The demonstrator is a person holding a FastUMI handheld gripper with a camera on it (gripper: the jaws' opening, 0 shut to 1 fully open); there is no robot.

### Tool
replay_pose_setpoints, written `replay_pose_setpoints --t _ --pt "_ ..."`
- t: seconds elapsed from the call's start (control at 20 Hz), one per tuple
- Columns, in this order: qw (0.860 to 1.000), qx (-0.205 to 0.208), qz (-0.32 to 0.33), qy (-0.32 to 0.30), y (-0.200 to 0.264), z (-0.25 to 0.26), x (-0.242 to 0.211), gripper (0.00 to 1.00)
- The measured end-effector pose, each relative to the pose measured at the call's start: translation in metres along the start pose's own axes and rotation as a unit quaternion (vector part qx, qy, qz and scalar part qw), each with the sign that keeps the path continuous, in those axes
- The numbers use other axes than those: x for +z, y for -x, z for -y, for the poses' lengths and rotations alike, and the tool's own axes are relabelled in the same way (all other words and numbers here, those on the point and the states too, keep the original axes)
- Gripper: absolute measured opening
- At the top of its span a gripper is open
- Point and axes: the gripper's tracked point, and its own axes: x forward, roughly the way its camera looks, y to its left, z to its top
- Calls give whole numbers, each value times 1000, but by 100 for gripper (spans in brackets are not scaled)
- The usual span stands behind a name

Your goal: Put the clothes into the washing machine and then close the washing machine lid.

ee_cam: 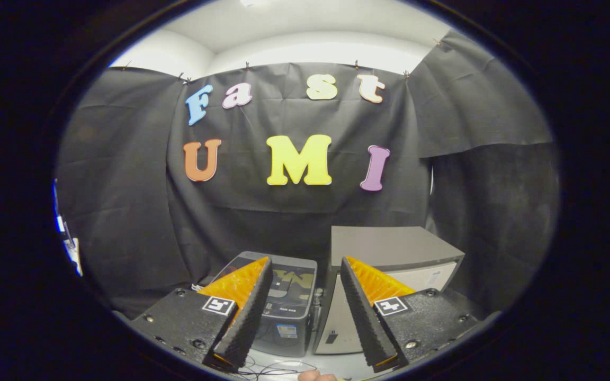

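Observation:
My gripper (306, 264) is open, its two black-and-orange fingers (249, 312) spread wide with nothing between them. Beyond them and low down stands a small dark grey washing machine (290, 309). Its top lid (292, 278) lies flat, and a yellowish shape shows on or through it. I cannot tell whether that shape is clothing. The left finger covers the machine's left side.
A white box with a flat grey top (392, 246) stands right beside the machine, partly behind the right finger. Thin cables (273, 368) lie on the pale floor in front of the machine. A fingertip of a person's hand (313, 376) shows just below the fingers. Black cloth walls close in behind and on both sides.

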Motion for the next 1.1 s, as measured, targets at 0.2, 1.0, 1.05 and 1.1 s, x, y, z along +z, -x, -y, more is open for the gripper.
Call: replay_pose_setpoints --t 0.2,1.0,1.05,1.1 --pt "1000 -15 -3 -5 9 17 -6 82" --pt "997 -68 -4 -31 78 64 -21 82" --pt "997 -70 -3 -32 81 66 -21 82" --pt "997 -72 -4 -31 83 67 -22 82"
